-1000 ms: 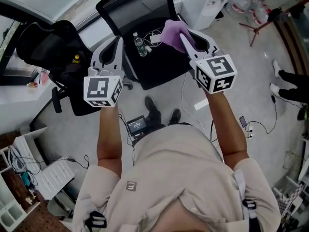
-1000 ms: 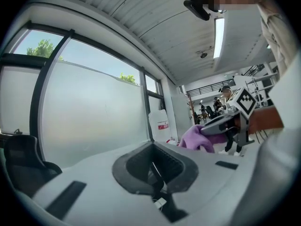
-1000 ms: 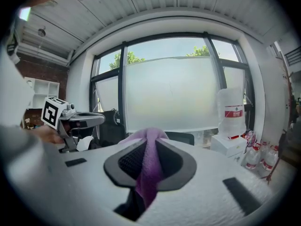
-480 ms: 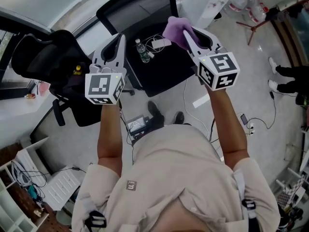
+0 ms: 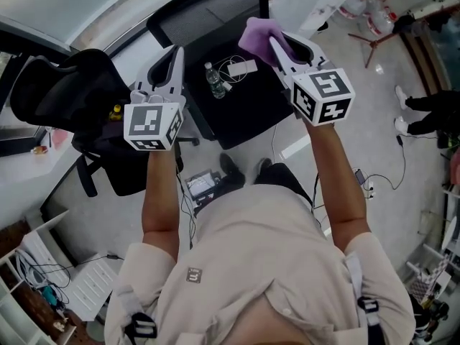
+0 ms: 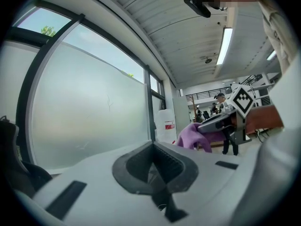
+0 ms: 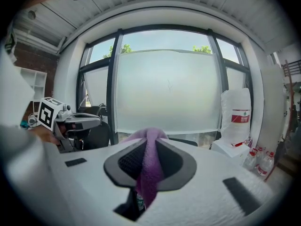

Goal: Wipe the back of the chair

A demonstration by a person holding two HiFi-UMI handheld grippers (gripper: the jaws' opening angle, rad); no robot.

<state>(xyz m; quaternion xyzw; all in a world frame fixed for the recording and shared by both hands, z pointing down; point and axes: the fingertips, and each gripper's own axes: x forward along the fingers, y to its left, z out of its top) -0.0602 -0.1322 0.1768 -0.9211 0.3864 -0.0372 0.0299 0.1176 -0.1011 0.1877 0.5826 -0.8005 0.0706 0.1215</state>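
The black office chair stands in front of me in the head view, its mesh back (image 5: 208, 13) at the top and its seat (image 5: 244, 103) below. On the seat lie a water bottle (image 5: 213, 80) and a white device with cables (image 5: 241, 68). My right gripper (image 5: 272, 43) is shut on a purple cloth (image 5: 256, 36), held above the seat near the back's right side. The cloth (image 7: 149, 168) hangs between the jaws in the right gripper view. My left gripper (image 5: 177, 54) hovers over the seat's left edge, shut with nothing in it (image 6: 151, 144).
A second black chair (image 5: 65, 85) stands at the left beside a white ledge. A white cabinet (image 5: 305, 2), water bottles (image 5: 366, 6) and a tripod (image 5: 381, 42) are at the back right. Cables and a small device (image 5: 203, 185) lie on the floor by my feet. Another person's shoes (image 5: 402, 124) are at the right.
Both grippers have edged forward toward the chair's back, the right one carrying the cloth with it. Both stay shut as before.
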